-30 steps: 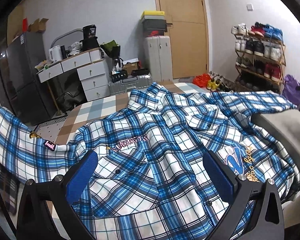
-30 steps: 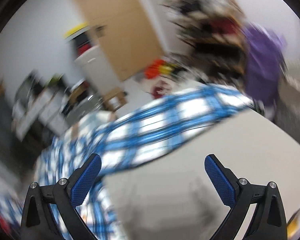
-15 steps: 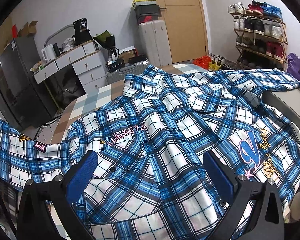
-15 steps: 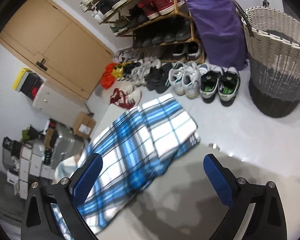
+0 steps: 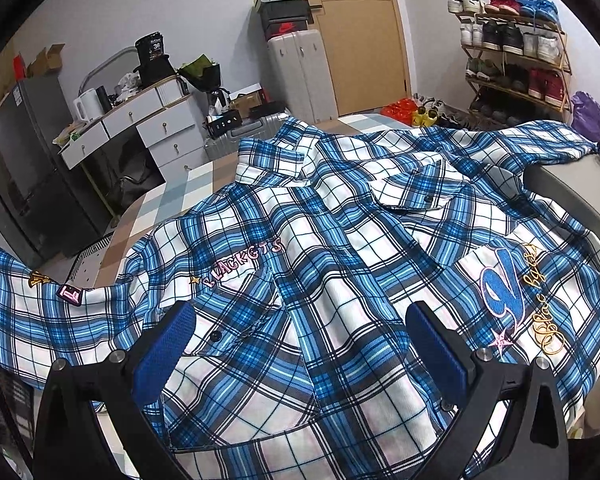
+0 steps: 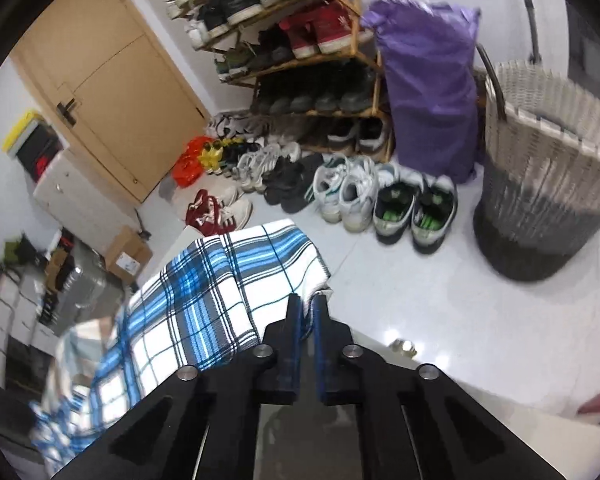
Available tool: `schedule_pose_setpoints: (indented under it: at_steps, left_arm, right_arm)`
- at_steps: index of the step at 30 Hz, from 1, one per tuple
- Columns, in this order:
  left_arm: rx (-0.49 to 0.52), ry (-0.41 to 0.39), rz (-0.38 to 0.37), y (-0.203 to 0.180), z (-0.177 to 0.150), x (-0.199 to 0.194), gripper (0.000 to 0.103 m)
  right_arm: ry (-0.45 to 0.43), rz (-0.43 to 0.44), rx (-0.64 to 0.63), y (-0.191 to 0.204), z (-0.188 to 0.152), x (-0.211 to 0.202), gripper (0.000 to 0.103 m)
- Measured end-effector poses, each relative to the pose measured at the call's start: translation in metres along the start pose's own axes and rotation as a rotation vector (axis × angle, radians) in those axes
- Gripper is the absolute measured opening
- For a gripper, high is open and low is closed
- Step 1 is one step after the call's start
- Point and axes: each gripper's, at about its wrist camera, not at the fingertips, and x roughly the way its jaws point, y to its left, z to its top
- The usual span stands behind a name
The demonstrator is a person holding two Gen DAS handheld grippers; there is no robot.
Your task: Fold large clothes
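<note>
Left wrist view: the blue-and-white plaid shirt [image 5: 320, 264] lies spread front-up over the checked counter [image 5: 172, 204], woven cloth rumpled, embroidered lettering on the chest. The left gripper [image 5: 300, 344] hovers above it, ribbed blue pads wide apart. The right gripper [image 6: 305, 312] is pinched on what looks like the sleeve cuff's edge.

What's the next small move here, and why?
Probably lift the right gripper and carry the sleeve cuff inward over the shirt. Its jaws are shut on the cuff at the table edge, while the left gripper hovers open over the spread front.
</note>
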Motion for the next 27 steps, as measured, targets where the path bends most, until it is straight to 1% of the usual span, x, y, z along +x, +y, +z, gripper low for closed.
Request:
schedule_pose_setpoints:
  at_steps: [3,4,10,15,18,20,23,27]
  left_arm:
    - [0.000,-0.003,0.003,0.001,0.001,0.000,0.102]
    - [-0.002,-0.004,0.006,0.001,0.001,0.000,0.102]
    - [-0.022,-0.008,-0.005,0.006,0.002,-0.001,0.102]
    - [-0.034,-0.021,-0.012,0.008,0.003,-0.004,0.102]
    - [-0.038,-0.033,-0.007,0.011,0.003,-0.006,0.102]
    - [-0.042,-0.038,-0.003,0.014,0.003,-0.007,0.102]
    - [-0.059,-0.045,0.006,0.022,0.002,-0.009,0.102]
    - [-0.097,-0.064,0.014,0.039,0.002,-0.016,0.102]
  right_arm:
    - [-0.039,-0.039,-0.051,0.008,-0.001,-0.001,0.003]
    - [-0.057,-0.038,-0.054,0.010,-0.001,-0.005,0.003]
    - [-0.154,-0.045,-0.088,0.015,0.001,-0.033,0.003]
    - [-0.206,-0.074,-0.097,0.008,0.004,-0.058,0.003]
    - [-0.254,-0.089,-0.093,0.016,0.009,-0.077,0.003]
    - [-0.295,-0.079,-0.123,0.033,0.013,-0.093,0.003]
    - [-0.351,-0.055,-0.188,0.073,0.022,-0.121,0.003]
    - [-0.411,0.032,-0.249,0.130,0.022,-0.161,0.003]
